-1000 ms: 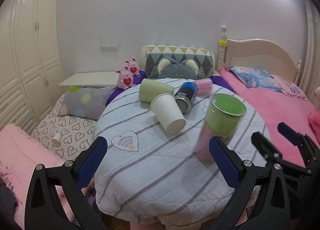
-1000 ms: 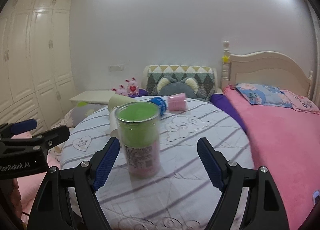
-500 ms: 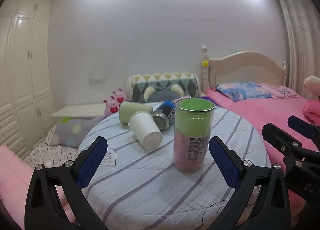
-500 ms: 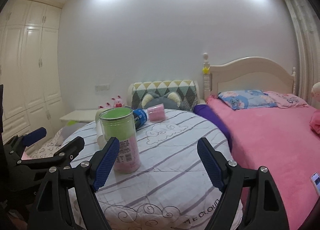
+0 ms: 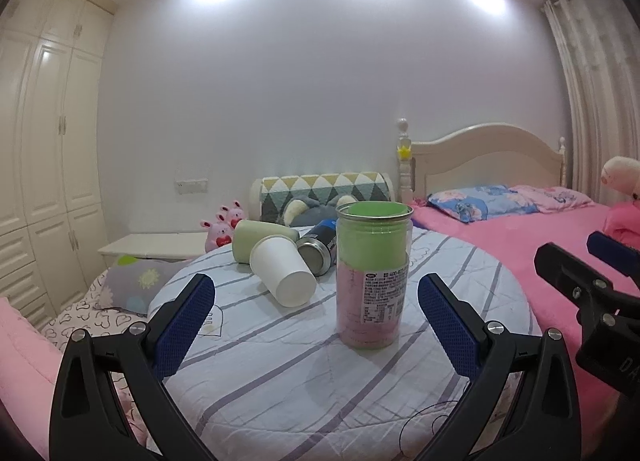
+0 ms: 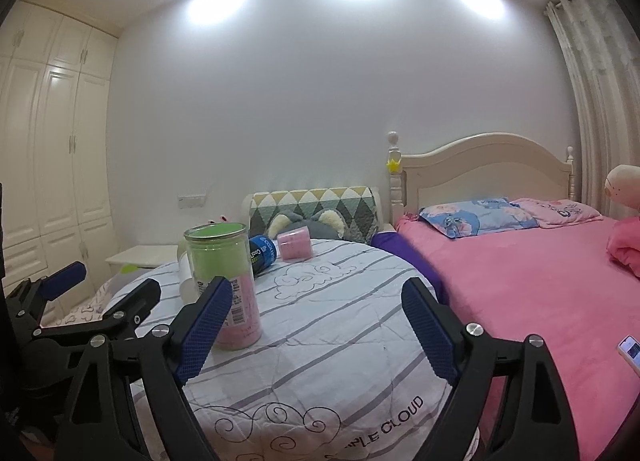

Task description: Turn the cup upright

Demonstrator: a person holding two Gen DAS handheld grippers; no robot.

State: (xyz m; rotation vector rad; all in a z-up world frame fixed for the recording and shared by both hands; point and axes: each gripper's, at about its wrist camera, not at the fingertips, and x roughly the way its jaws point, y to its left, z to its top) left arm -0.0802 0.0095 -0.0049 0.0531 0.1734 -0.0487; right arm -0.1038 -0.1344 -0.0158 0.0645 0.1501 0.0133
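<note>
Both grippers, my left [image 5: 316, 325] and right [image 6: 318, 327], gaped empty.
Clear cup [image 5: 374, 275], green-and-pink inside, stood upright, mouth up, beside toppled white paper cup [image 5: 282, 271].

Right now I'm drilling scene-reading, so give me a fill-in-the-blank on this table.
1. The green-and-pink cup stands ____.
2. The white paper cup lies on its ____.
3. The left gripper and right gripper are both ____.
Missing words: upright; side; open
</note>
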